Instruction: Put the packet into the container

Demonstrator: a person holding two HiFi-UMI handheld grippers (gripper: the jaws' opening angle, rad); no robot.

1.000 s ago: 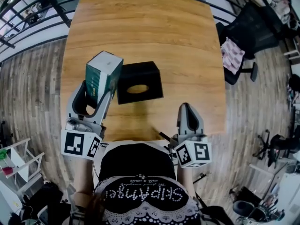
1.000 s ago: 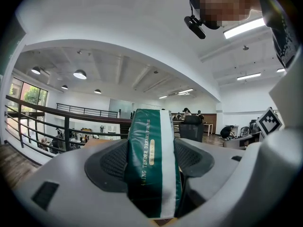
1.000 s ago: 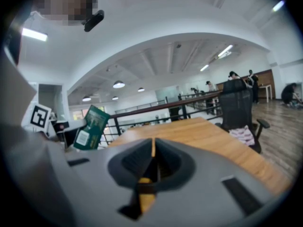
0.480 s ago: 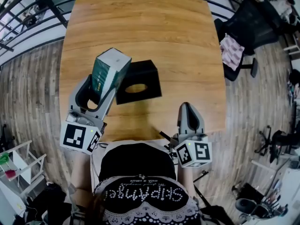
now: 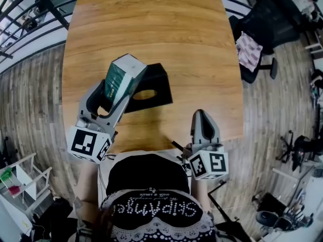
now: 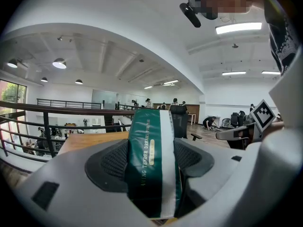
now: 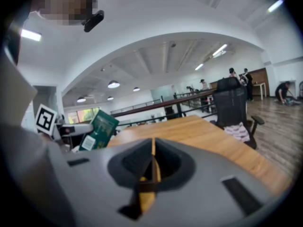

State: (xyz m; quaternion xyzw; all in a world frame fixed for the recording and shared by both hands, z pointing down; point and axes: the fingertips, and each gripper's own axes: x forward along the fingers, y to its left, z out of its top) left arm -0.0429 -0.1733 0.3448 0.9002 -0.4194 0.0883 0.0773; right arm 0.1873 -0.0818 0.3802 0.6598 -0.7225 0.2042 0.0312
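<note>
Two grippers, one of them working: your left gripper [image 5: 112,101] is clamped on the green packet [image 5: 123,77], with the pads pressing its two broad sides. The packet hangs in the air, tilted, and its upper end leans toward 1 o'clock over the left edge of the black container [image 5: 157,75]. That container stands on the wooden table [image 5: 151,29] and has an oval opening [image 5: 145,95] in its top face. Your right gripper [image 5: 203,122] has its jaws pressed together on nothing. It sits above the table's near edge, about 4 o'clock from the container and well apart from it.

By my reading you are in the carry step: the packet is lifted but not yet in. Next, bring the packet over the opening, which lies about 5 o'clock from the packet's upper end, and line a narrow end up with the oval. The packet looks bulkier than that slot, so expect to feed it in at an angle and slowly. I can't tell whether the container opens any other way.
</note>
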